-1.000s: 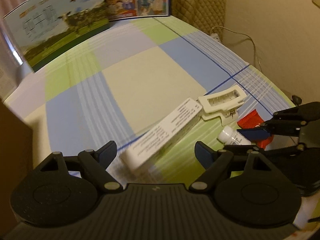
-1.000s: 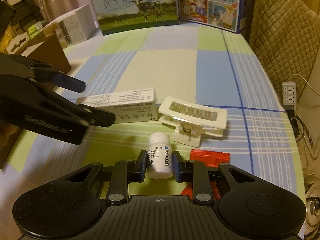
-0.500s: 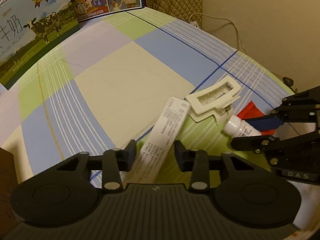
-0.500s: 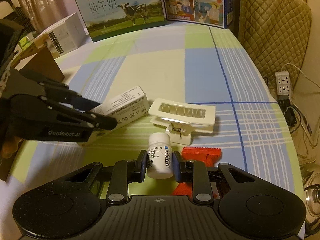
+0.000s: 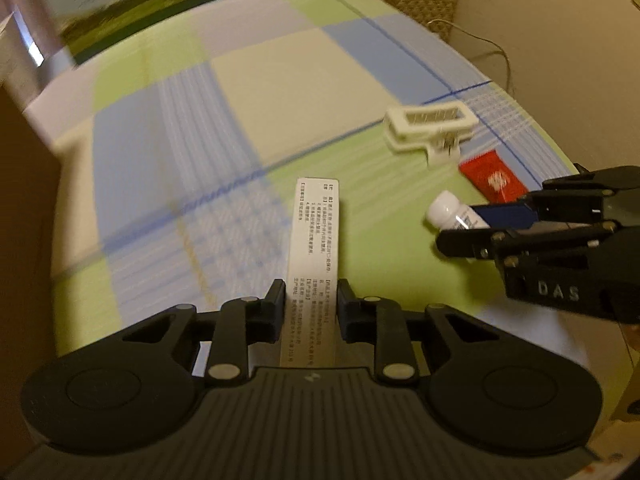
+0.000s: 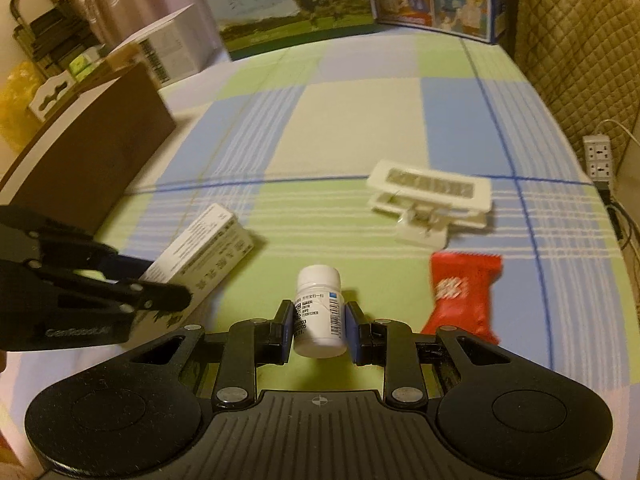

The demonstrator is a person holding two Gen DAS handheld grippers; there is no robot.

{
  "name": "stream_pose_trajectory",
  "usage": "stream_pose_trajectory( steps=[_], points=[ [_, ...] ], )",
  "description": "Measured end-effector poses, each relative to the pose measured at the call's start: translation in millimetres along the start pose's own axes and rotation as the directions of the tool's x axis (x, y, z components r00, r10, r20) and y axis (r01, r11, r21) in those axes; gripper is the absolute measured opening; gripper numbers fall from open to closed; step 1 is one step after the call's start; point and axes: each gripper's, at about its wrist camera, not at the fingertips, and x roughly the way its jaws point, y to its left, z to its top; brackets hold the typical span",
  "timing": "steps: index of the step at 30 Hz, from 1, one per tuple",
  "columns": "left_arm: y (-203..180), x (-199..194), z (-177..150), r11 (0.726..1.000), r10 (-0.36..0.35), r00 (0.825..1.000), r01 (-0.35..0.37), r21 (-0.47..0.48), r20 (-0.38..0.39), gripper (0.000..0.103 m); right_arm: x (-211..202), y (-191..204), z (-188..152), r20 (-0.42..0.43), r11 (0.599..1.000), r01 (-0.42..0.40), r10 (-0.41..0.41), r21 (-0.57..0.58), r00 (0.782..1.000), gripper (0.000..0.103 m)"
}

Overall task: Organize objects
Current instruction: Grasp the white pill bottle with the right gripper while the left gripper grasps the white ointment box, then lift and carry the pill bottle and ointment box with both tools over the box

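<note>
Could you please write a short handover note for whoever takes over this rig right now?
Left gripper: jaws closing on the white carton, which sits between the pads.
Right gripper: shut on the pill bottle, held clear of the tablecloth.
Loose on the cloth: white clip and red packet, side by side to the right.
Done: carton and bottle picked.
Left: place both, then clip and packet.

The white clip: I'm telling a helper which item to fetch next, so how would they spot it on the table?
Start at the checked tablecloth and look to its right-hand side, short of the quilted chair back. The white clip lies there by a thin blue line, just beyond the red packet. It is the only flat, rectangular white plastic piece with a slotted window on top, and neither gripper touches it.
</note>
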Motion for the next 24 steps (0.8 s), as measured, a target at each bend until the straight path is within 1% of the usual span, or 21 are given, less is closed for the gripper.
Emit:
stream_pose_trajectory(
  steps=[3,7,9,13,16,20,24],
  points=[
    [6,-11,-19,0.999,0.010,1.000,-0.011,-0.048,-0.021,0.022,-1,7,-5,-0.018,1.000,-0.015,0.014,-0.020,1.000,0.024],
    [9,-21,-37,0.996,0.019,0.999,-0.023,-0.081,-0.045,0.022,-2,16,-12,-0.027,0.999,-0.033,0.032,-0.038,0.999,0.024],
    [10,-25,-43,0.995,0.018,0.999,-0.022,-0.094,-0.045,0.022,-2,19,-15,-0.029,0.998,-0.037,0.036,-0.043,0.999,0.024],
    [7,-22,-43,0.993,0.014,0.999,-0.019,-0.114,-0.046,0.023,-6,23,-19,-0.026,0.998,-0.037,0.036,-0.050,0.999,0.024],
    [1,-17,-38,0.995,0.011,0.999,-0.015,-0.096,-0.036,0.025,-11,23,-23,-0.017,0.999,-0.028,0.028,-0.046,0.999,0.024],
    [-5,-8,-33,0.997,0.034,0.999,-0.036,-0.074,-0.029,0.025,-20,21,-27,-0.003,0.999,-0.014,0.014,-0.033,1.000,0.024],
    [-9,-11,-33,0.997,0.043,0.999,-0.044,-0.056,-0.021,0.022,-29,20,-32,0.012,1.000,-0.003,0.003,-0.020,1.000,0.024]
  ],
)
